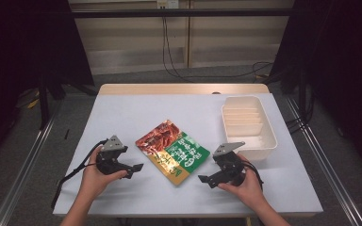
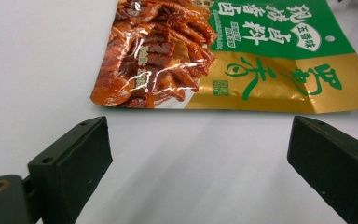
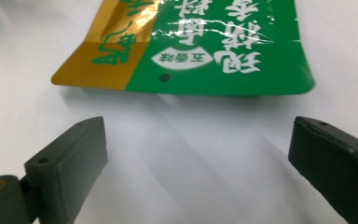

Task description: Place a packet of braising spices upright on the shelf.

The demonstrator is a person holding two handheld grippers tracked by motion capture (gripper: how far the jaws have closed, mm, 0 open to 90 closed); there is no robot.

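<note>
- Currently, I have the left gripper (image 1: 133, 168) low over the table (image 1: 122, 113), held from below by the left hand (image 1: 94, 181), forearm entering from the bottom edge of the high view.
- Its jaws point right, toward the food packet (image 1: 172, 151), and stand wide apart with nothing between them; in the left gripper view the pads (image 2: 74, 163) frame bare table just short of the packet's near edge.
- I have the right gripper (image 1: 208, 179) mirrored on the other side, gripped by the right hand (image 1: 245, 186), with its jaws pointing left toward the packet.
- Its jaws are also spread wide and hold nothing; in the right gripper view the packet's green and gold edge (image 3: 186, 60) lies just beyond the pads (image 3: 70, 158), curling slightly off the surface.
- The packet lies flat near the middle of the table, turned at an angle, between the two grippers and touching neither.
- A cream divided tray (image 1: 269, 134) sits at the right of the table, just behind the right gripper and apart from the packet.
</note>
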